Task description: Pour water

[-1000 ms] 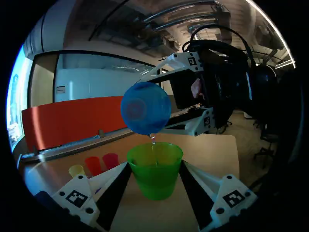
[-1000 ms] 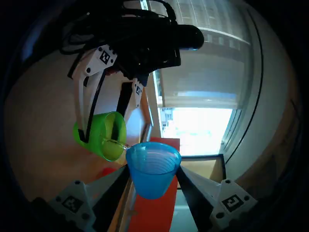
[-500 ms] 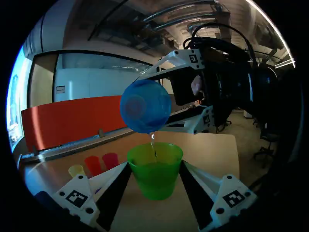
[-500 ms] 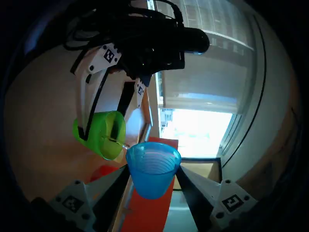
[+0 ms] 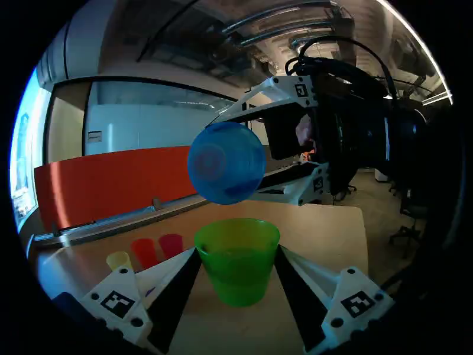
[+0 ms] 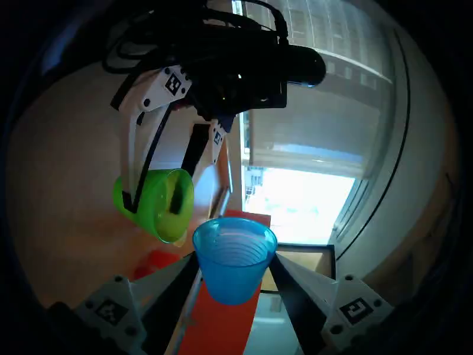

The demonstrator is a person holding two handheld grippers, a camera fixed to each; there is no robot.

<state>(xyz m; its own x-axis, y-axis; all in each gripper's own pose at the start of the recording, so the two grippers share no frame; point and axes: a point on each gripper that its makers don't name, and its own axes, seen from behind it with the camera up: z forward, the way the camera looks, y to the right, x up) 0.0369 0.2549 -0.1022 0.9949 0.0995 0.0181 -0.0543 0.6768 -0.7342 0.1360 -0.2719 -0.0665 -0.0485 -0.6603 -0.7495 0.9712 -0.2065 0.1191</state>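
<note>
Left gripper (image 5: 236,255): I'm clamping jaws on the upright green cup (image 5: 237,275).
Right gripper (image 6: 235,261): jaws clamping the blue cup (image 5: 226,164), tipped sideways just above it.

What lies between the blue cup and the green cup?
Nothing: in the left gripper view the gap between blue cup and green cup is bare, table behind.

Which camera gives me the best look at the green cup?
The left gripper view: the green cup sits close, centred, upright between the fingers of the left gripper, its whole front clear. The right gripper view shows it farther off, looking into its mouth, with a finger crossing its side.
</note>
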